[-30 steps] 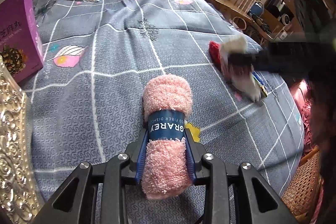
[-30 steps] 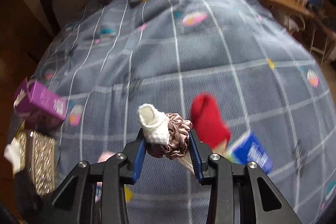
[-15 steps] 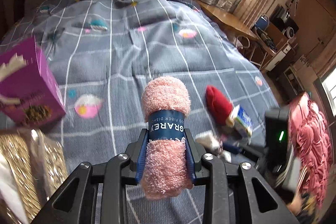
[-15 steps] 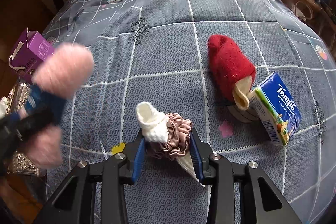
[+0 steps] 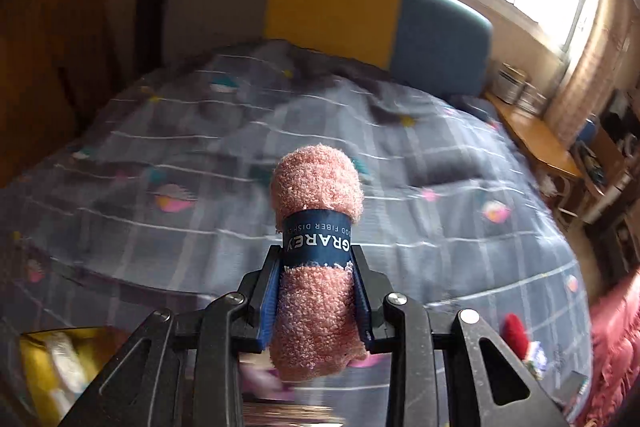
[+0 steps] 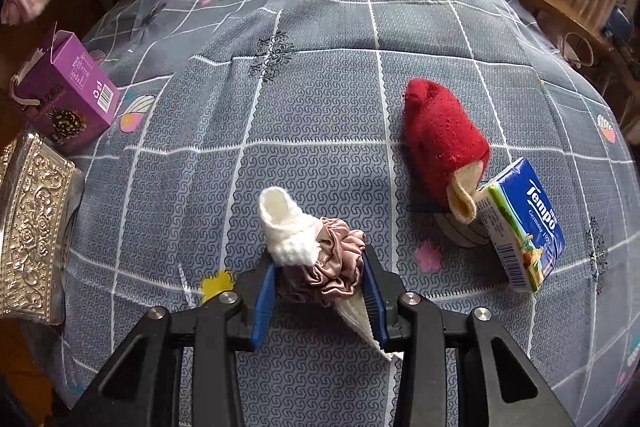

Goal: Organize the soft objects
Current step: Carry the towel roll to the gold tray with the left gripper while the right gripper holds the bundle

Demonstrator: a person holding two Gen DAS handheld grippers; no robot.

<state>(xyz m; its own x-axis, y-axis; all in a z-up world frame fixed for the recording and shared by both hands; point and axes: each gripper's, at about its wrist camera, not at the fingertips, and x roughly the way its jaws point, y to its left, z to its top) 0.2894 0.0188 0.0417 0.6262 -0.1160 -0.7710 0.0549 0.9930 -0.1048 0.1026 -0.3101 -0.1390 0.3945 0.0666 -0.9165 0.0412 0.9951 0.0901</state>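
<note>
I've lifted the left hand-held gripper away from the bed; it stays clamped on the pink towel roll, frame centre. My right hand-held gripper grips the scrunchie and white sock, lower centre.

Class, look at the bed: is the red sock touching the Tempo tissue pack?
Touching. In the right wrist view the red sock's cream cuff presses against the upper left corner of the Tempo tissue pack, with no bedspread visible between them.

Grey checked bedspread carries red sock, tissue pack, purple box, silver box.
</note>
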